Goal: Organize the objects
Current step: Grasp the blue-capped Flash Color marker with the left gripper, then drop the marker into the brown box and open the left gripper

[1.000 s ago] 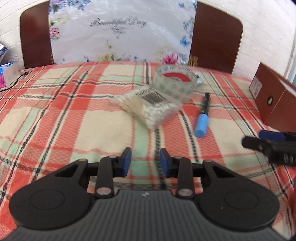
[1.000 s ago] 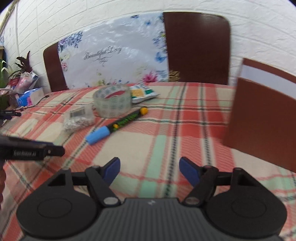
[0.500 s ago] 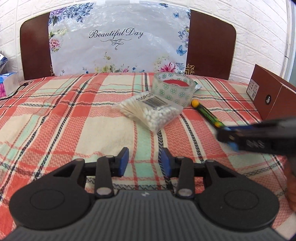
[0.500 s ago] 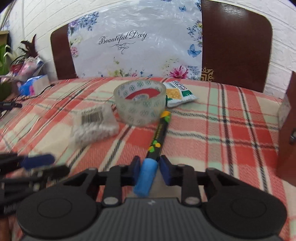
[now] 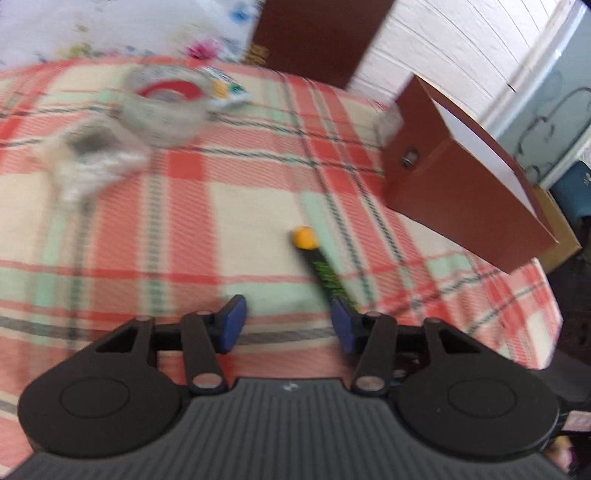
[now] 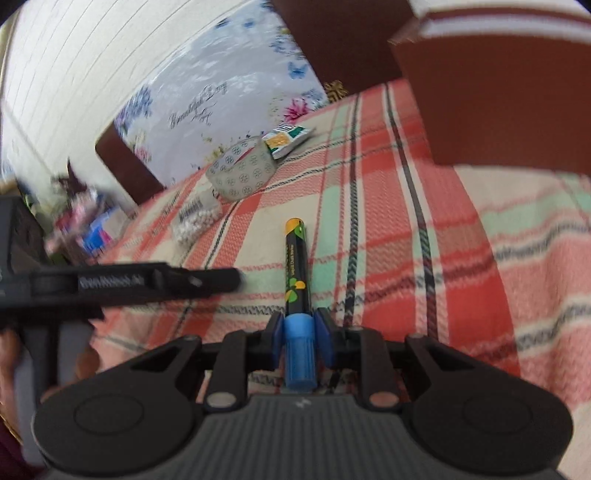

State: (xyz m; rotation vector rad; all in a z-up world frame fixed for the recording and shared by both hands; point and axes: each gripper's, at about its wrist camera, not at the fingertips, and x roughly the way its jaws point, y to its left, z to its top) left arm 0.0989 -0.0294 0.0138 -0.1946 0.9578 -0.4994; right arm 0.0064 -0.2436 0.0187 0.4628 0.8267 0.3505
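While my right gripper (image 6: 300, 332) clamps the marker (image 6: 294, 266) by its blue cap w/ jaws closed, my left gripper (image 5: 288, 323) hangs open. Tape (image 6: 242, 173) & box (image 5: 461, 181) sit on the counter (image 5: 221, 221).

text: "Beautiful Day", blurred | on: floral sheet (image 6: 207, 110) | other print unreadable

The right gripper (image 6: 300, 334) is clamped on a marker (image 6: 294, 273) — blue pads pressing its cap. The left gripper (image 5: 287, 325) hangs beside it, jaws apart, gripping nothing.

A white brick wall (image 6: 70, 70) rises behind a dark brown headboard (image 5: 317, 33), all in bright daylight.
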